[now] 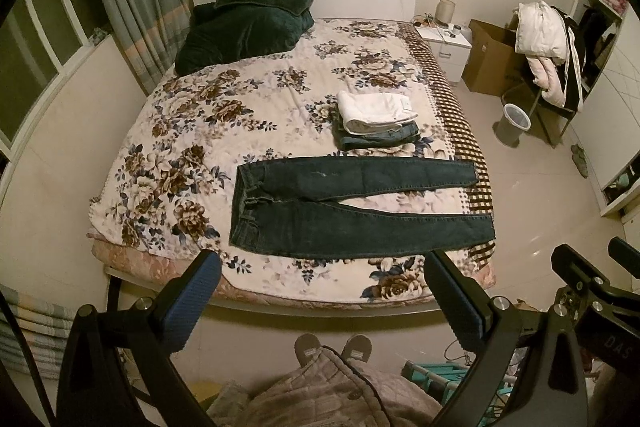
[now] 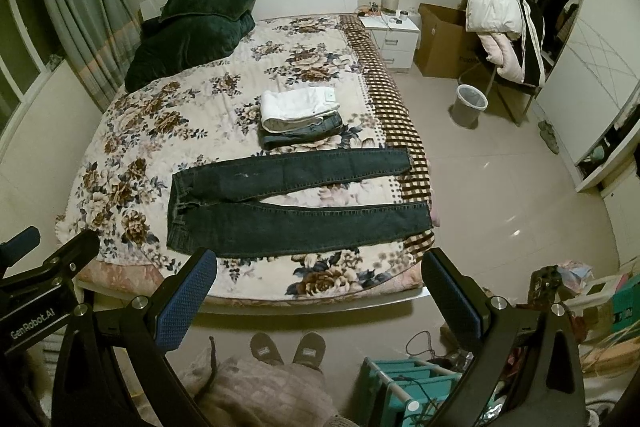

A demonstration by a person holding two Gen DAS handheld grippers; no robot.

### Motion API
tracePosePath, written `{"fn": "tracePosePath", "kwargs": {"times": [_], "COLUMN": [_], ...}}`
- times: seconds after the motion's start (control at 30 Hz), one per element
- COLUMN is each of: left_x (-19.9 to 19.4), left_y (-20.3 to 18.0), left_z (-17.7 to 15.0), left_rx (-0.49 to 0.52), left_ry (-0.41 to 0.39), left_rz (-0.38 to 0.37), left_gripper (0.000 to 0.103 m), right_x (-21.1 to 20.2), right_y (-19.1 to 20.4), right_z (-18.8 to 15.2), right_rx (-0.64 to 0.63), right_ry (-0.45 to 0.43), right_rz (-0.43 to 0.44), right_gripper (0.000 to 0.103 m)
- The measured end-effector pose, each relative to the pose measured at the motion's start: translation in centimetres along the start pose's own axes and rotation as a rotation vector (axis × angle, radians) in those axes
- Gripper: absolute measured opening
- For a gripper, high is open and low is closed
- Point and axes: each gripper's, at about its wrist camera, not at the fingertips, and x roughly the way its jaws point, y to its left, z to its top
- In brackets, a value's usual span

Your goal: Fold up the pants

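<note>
Dark blue jeans (image 1: 352,215) lie flat on the floral bed (image 1: 248,115), waistband to the left, both legs spread apart toward the right edge. They also show in the right wrist view (image 2: 288,203). My left gripper (image 1: 324,291) is open and empty, held high above the foot of the bed, short of the jeans. My right gripper (image 2: 320,291) is open and empty, also above the bed's near edge. The right gripper's body shows at the right of the left wrist view (image 1: 592,279).
A stack of folded pants (image 1: 376,119), white on top, lies just beyond the jeans. A dark green blanket (image 1: 244,23) sits at the headboard. A nightstand (image 1: 448,47), cardboard box (image 1: 492,59), bin (image 1: 514,123) and a chair with clothes (image 1: 548,47) stand right of the bed.
</note>
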Motion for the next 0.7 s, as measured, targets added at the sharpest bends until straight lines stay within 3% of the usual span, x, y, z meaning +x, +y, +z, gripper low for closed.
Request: {"fn": "tracePosePath", "kwargs": {"times": [0.53,0.7], "left_x": [1.0,2.9], "left_y": [-0.3,0.4], "left_z": [-0.6,0.1], "left_rx": [-0.042,-0.096], "left_ry": [0.005,-0.037], "left_rz": [0.006,0.057], "left_gripper": [0.103,0.103], "right_x": [0.2,3.6], "right_y": [-1.5,-3.0], "right_z": [0.8,0.8], "right_rx": [0.001,0.015], "right_ry": [0.015,0.027], "right_rz": [0.038,0.059], "right_gripper": [0.103,0.103]}}
